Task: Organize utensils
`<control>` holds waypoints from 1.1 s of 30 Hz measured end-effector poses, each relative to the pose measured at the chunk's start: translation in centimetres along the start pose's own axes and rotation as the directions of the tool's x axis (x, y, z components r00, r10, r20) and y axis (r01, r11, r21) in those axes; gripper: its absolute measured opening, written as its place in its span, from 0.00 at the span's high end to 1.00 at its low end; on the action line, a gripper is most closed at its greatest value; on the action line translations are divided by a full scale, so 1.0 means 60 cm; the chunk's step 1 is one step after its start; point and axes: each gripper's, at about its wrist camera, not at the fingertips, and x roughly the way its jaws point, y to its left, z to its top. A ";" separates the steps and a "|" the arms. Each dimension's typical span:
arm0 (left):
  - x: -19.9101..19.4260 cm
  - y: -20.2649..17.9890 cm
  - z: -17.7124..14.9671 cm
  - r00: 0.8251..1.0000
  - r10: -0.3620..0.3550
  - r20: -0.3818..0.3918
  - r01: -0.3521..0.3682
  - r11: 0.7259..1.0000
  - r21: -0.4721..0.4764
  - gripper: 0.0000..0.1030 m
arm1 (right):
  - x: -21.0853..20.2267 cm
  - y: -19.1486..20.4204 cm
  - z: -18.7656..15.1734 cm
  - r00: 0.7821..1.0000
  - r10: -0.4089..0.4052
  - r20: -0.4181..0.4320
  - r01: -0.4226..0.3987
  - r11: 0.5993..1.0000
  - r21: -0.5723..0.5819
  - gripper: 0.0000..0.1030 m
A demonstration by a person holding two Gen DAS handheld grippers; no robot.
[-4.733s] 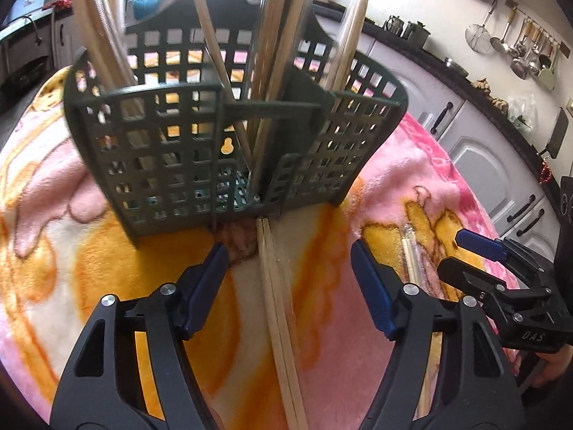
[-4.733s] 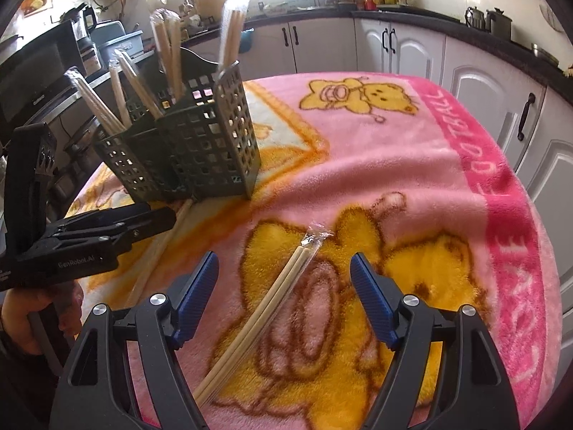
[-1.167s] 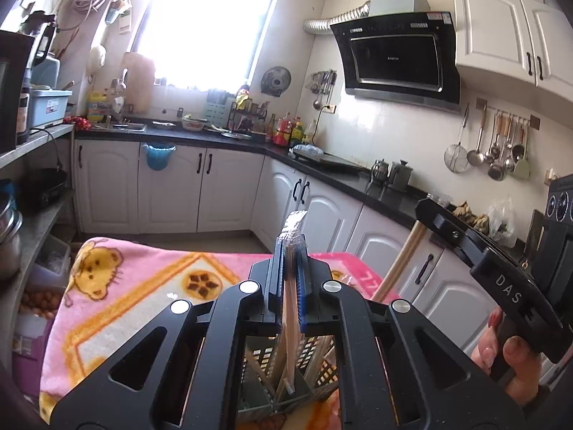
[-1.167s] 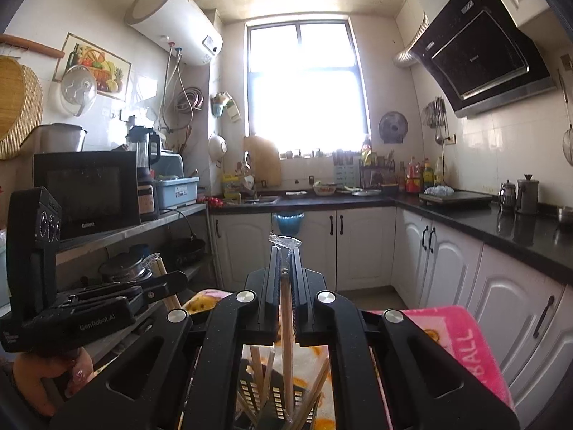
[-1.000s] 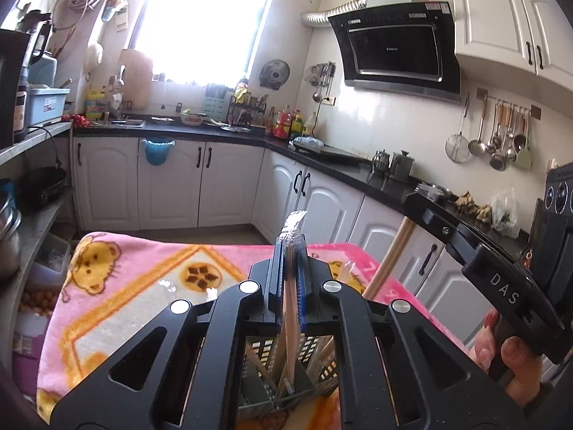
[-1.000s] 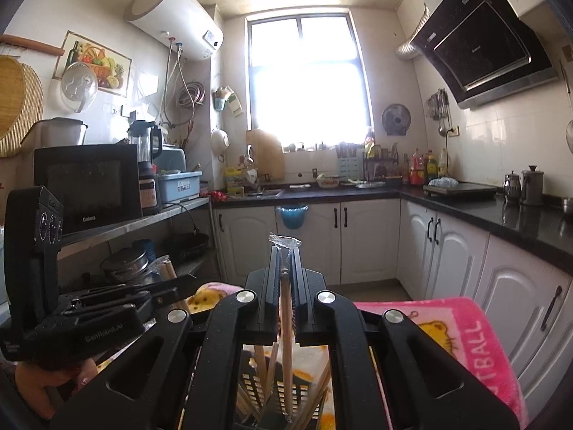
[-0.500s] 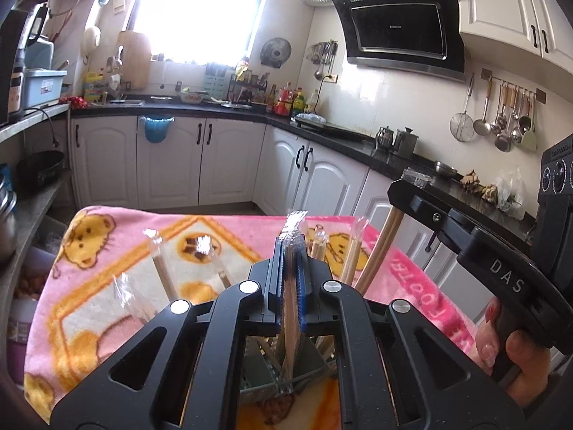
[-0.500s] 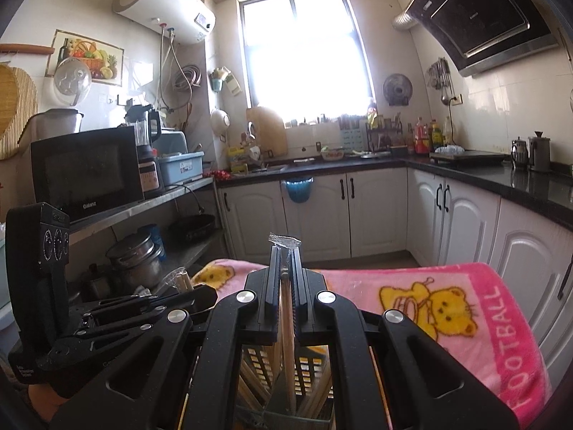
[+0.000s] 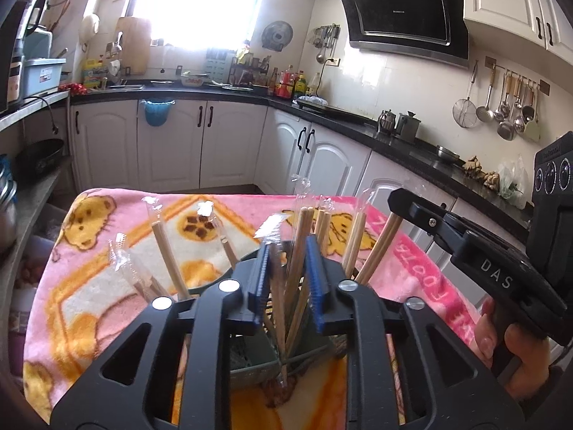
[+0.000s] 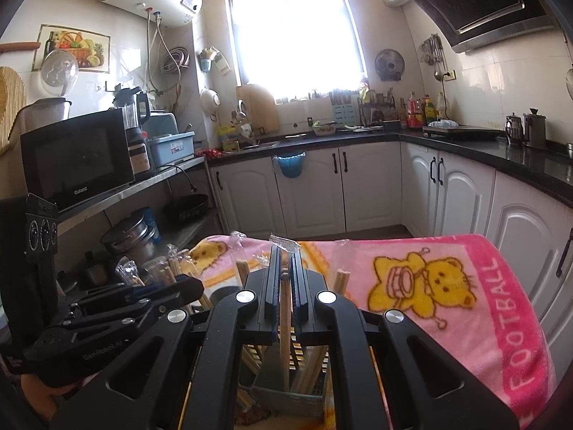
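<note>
My left gripper hangs over the grey utensil basket with its jaws parted. A wrapped pair of chopsticks stands loose between the jaws, its lower end in the basket. Several other wrapped chopstick pairs stand in the basket. My right gripper is shut on a wrapped chopstick pair held upright over the basket. The right gripper also shows in the left wrist view, and the left gripper in the right wrist view.
The basket sits on a pink and yellow cartoon blanket covering the table. White kitchen cabinets and a black counter run behind. A shelf with a microwave and pots is at the left.
Both grippers have lowered toward the basket. My left gripper has opened and released its chopstick pair into the basket. My right gripper stays shut on its pair.
</note>
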 end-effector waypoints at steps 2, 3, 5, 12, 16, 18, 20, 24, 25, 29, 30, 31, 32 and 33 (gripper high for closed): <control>-0.004 0.002 -0.001 1.000 0.001 -0.004 -0.001 1.000 -0.004 0.79 | -0.003 -0.003 -0.003 1.000 -0.006 -0.005 0.006 1.000 0.006 0.88; -0.006 0.002 -0.002 1.000 0.001 -0.005 -0.001 1.000 -0.005 0.75 | -0.004 -0.005 -0.004 1.000 -0.007 -0.008 0.007 1.000 0.010 0.82; -0.011 0.003 -0.003 1.000 0.001 -0.007 -0.001 1.000 -0.009 0.71 | -0.008 -0.009 -0.006 1.000 -0.008 -0.013 0.009 1.000 0.019 0.79; -0.034 0.007 -0.007 1.000 0.008 -0.003 -0.008 1.000 -0.014 0.55 | -0.027 -0.017 -0.015 1.000 -0.022 -0.021 0.023 0.999 0.030 0.71; -0.050 0.010 -0.010 1.000 0.014 0.006 -0.013 1.000 -0.021 0.46 | -0.041 -0.018 -0.019 0.999 -0.028 -0.023 0.029 0.999 0.030 0.66; -0.058 0.011 -0.012 1.000 0.017 0.010 -0.017 1.000 -0.025 0.42 | -0.051 -0.018 -0.022 0.999 -0.028 -0.019 0.029 0.999 0.030 0.64; -0.066 0.012 -0.013 1.000 0.020 0.014 -0.020 0.999 -0.029 0.40 | -0.060 -0.017 -0.024 0.999 -0.031 -0.016 0.031 0.999 0.027 0.64; -0.084 0.015 -0.016 0.999 0.022 0.023 -0.021 0.999 -0.041 0.32 | -0.079 -0.017 -0.027 0.999 -0.036 -0.010 0.037 0.999 0.027 0.58; -0.089 0.015 -0.017 0.999 0.024 0.026 -0.023 0.999 -0.043 0.28 | -0.085 -0.015 -0.028 0.999 -0.038 -0.007 0.039 0.999 0.025 0.57; -0.109 0.014 -0.023 0.999 0.031 0.037 -0.029 0.998 -0.051 0.20 | -0.110 -0.007 -0.030 0.999 -0.035 0.005 0.034 0.999 0.016 0.51; -0.113 0.013 -0.025 0.999 0.034 0.038 -0.032 0.998 -0.051 0.16 | -0.115 -0.005 -0.031 0.999 -0.034 0.007 0.034 0.999 0.014 0.49; -0.117 0.012 -0.027 0.999 0.035 0.039 -0.033 0.998 -0.051 0.14 | -0.122 -0.002 -0.033 0.999 -0.031 0.009 0.031 0.999 0.010 0.48; -0.121 0.012 -0.029 0.999 0.036 0.040 -0.034 0.998 -0.051 0.14 | -0.126 0.002 -0.034 0.999 -0.030 0.010 0.030 1.000 0.006 0.46; -0.124 0.011 -0.032 0.998 0.036 0.042 -0.034 0.998 -0.051 0.12 | -0.132 0.005 -0.035 0.999 -0.031 0.011 0.031 1.000 0.001 0.45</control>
